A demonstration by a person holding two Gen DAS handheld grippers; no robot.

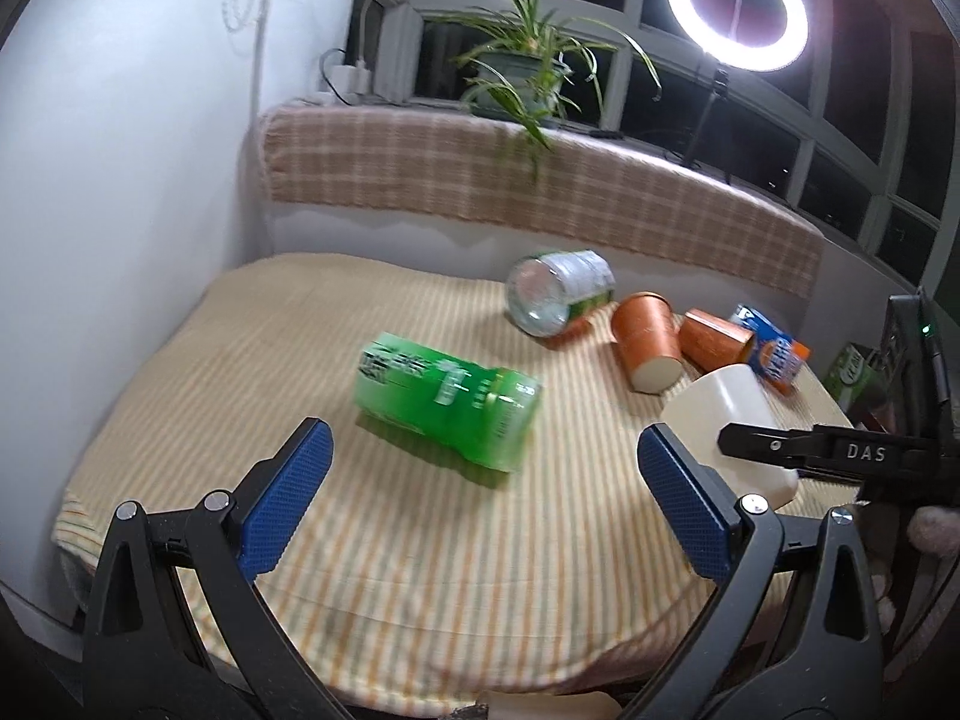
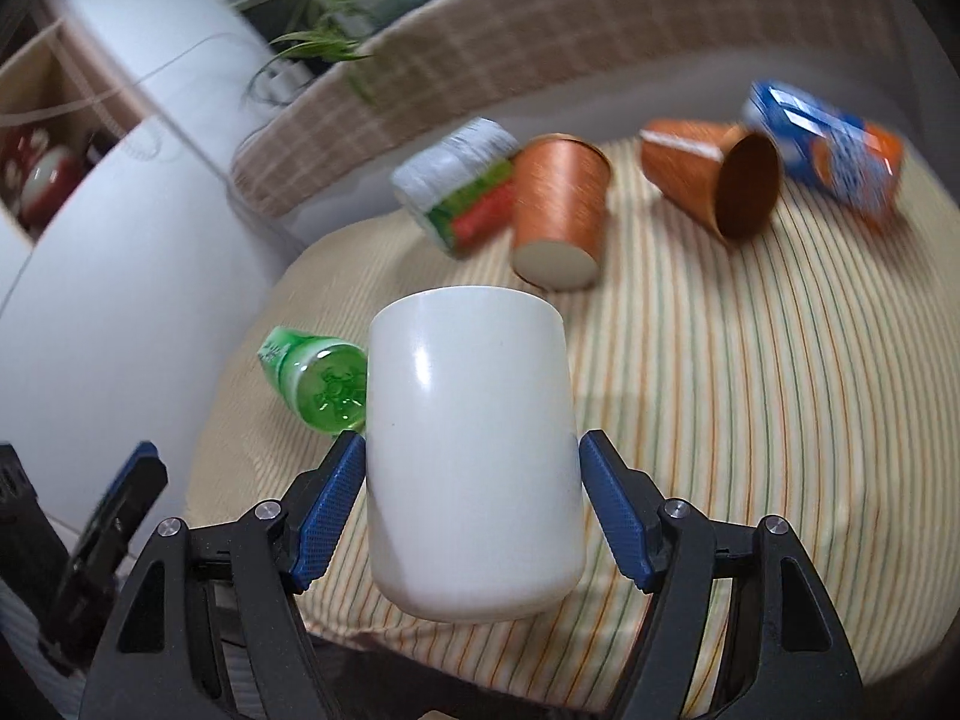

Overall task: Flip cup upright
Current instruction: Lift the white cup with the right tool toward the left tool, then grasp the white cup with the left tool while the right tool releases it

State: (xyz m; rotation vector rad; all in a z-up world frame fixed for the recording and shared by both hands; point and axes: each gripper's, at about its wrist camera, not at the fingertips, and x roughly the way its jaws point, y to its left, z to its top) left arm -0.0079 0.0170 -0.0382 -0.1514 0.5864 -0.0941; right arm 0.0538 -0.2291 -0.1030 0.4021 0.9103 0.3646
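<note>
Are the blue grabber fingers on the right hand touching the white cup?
Touching. In the right wrist view, both blue fingers of the right gripper press against the sides of the white cup, with no gap showing.

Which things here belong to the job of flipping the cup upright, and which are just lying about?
Part of the job:
white cup
right hand-held gripper, closed on the white cup
left hand-held gripper, open and holding nothing

Just lying about:
green bottle
clear jar
two orange paper cups
blue packet
potted plant
ring light
</note>
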